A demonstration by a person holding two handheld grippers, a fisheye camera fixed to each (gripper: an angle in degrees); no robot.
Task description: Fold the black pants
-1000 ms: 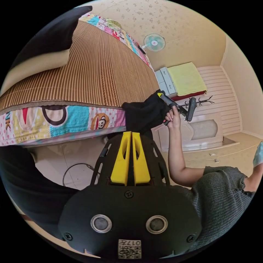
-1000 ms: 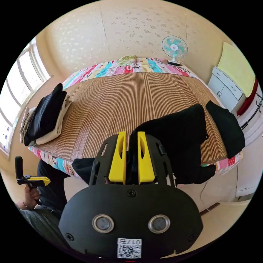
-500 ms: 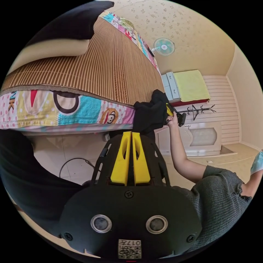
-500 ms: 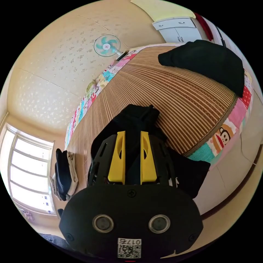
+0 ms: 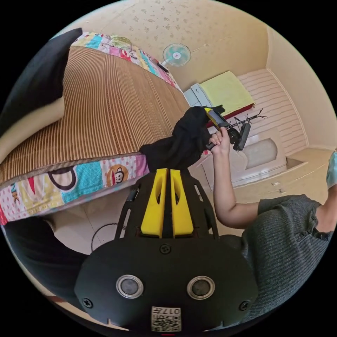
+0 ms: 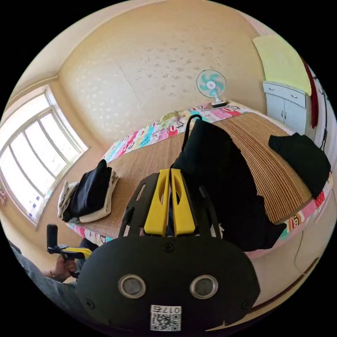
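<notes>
The black pants (image 6: 217, 168) are bunched and lifted over the near edge of the bamboo mat (image 6: 147, 165), hanging down past the bed's side. My right gripper (image 6: 171, 172) is shut on their upper edge, with black cloth between the yellow jaws. In the left gripper view a hand holds that right gripper (image 5: 207, 111) up, the pants (image 5: 182, 140) drooping from it onto the bed edge. My left gripper (image 5: 167, 172) is shut with nothing in it, low beside the bed. In the right gripper view the left gripper (image 6: 79, 251) sits at the lower left in a hand, apart from the pants.
A second black garment (image 6: 302, 161) lies at the mat's right end. A stack of folded clothes (image 6: 87, 193) sits at its left end. A fan (image 6: 210, 84) and a white cabinet (image 6: 286, 105) stand behind the bed, with a window (image 6: 31, 158) to the left. A cable (image 5: 105, 231) lies on the floor.
The right gripper has raised the pants higher above the bed edge and its jaws have come closer together on the cloth. The left gripper stays shut and low; both cameras have rolled.
</notes>
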